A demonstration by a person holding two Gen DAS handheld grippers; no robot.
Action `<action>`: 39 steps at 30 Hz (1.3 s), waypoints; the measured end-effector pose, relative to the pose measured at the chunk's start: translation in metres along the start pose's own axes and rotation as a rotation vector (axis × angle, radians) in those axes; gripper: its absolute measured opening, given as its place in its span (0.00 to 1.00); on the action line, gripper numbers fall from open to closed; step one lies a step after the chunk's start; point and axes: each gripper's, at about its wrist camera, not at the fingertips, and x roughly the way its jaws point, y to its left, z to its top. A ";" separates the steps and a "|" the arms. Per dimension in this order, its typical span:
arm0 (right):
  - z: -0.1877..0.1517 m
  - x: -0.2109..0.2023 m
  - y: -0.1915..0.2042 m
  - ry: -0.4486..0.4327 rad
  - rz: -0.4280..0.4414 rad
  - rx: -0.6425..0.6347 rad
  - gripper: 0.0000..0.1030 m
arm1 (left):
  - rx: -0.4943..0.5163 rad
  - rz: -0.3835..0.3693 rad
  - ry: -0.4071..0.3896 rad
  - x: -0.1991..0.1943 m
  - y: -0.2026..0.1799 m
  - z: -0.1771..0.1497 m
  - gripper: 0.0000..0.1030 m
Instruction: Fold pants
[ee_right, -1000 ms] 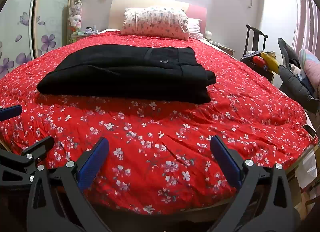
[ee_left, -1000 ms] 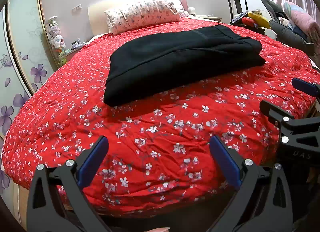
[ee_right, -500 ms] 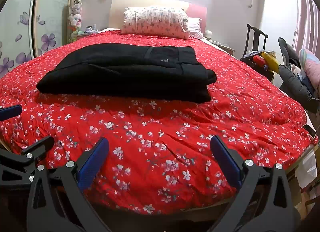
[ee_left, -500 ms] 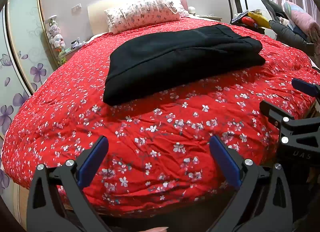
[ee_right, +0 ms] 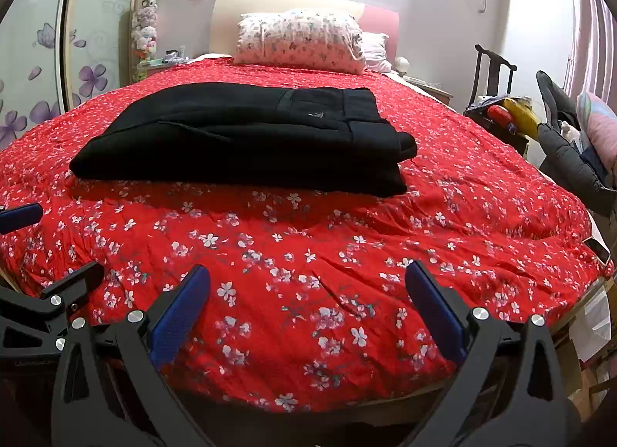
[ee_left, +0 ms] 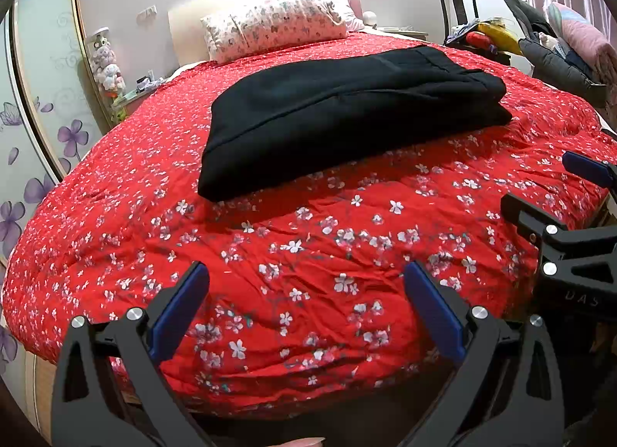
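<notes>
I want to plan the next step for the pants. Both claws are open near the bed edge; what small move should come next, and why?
Probably reach the left claw forward to the left end of the black pants. The pants lie as a long folded strip on the red bedspread, well beyond both open claws; the right claw holds nothing either. One more fold seems possible.

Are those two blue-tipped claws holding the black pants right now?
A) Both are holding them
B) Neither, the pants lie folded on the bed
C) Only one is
B: the black pants lie folded on the red bedspread, both sets of jaws open and empty short of them.
</notes>
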 end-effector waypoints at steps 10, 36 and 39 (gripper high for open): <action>0.000 0.000 -0.002 0.000 0.001 0.000 0.99 | -0.002 -0.003 0.002 0.002 0.001 -0.003 0.98; 0.000 0.002 -0.005 0.003 0.004 -0.003 0.99 | -0.012 -0.012 0.009 0.006 0.008 -0.007 0.98; -0.002 0.004 -0.006 0.006 0.004 -0.003 0.99 | -0.016 -0.013 0.008 0.005 0.010 -0.008 0.98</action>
